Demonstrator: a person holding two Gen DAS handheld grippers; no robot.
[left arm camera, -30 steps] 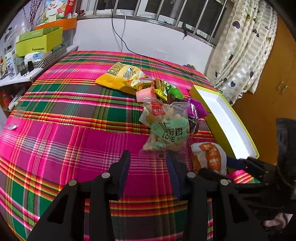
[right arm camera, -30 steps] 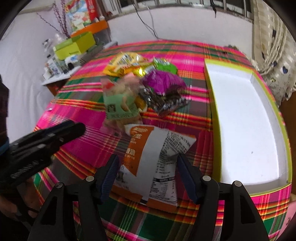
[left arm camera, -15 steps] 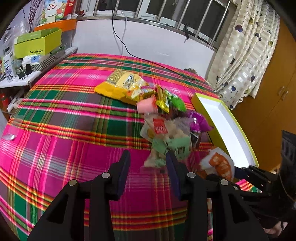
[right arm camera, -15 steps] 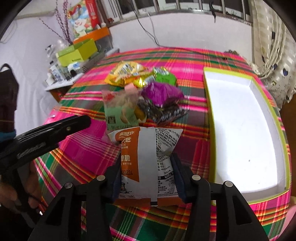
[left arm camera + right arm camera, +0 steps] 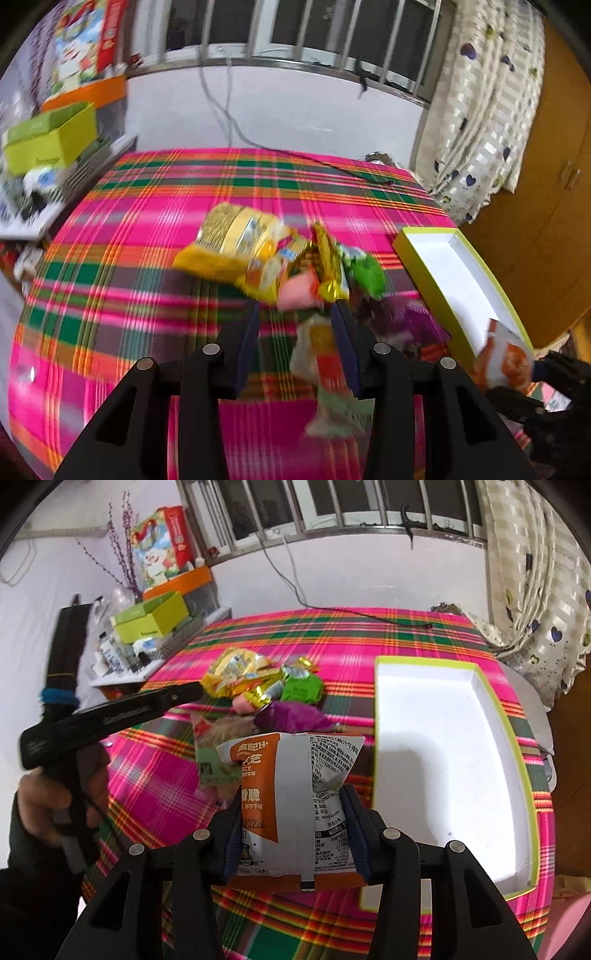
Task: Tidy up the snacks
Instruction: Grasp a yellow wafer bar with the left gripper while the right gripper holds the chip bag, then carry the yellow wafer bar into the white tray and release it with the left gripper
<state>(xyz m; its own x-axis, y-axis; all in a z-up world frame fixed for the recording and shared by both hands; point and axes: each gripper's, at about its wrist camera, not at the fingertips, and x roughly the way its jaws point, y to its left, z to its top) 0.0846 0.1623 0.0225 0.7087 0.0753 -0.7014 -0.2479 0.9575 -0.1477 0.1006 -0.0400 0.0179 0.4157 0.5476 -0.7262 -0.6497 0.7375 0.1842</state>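
Note:
My right gripper (image 5: 291,808) is shut on an orange-and-white snack bag (image 5: 291,794) and holds it up above the plaid cloth, just left of the white tray with a lime rim (image 5: 443,760). The bag shows at the right edge of the left wrist view (image 5: 506,360), beside the tray (image 5: 458,273). My left gripper (image 5: 295,328) is open and empty above a clear bag with a green label (image 5: 332,376). A pile of snacks lies beyond: a yellow bag (image 5: 232,243), a pink pack (image 5: 299,291), a green pack (image 5: 301,690) and a purple pack (image 5: 291,716).
A shelf at the left holds a lime box (image 5: 151,620), an orange box (image 5: 181,585) and small items. A black cable (image 5: 369,614) runs across the far cloth. A curtain (image 5: 535,572) hangs at the right, with a wooden cupboard (image 5: 546,206) beside it.
My right gripper closed on the orange-and-white bag and lifted it off the cloth. My left gripper rose and tilted; its view is now blurred by motion.

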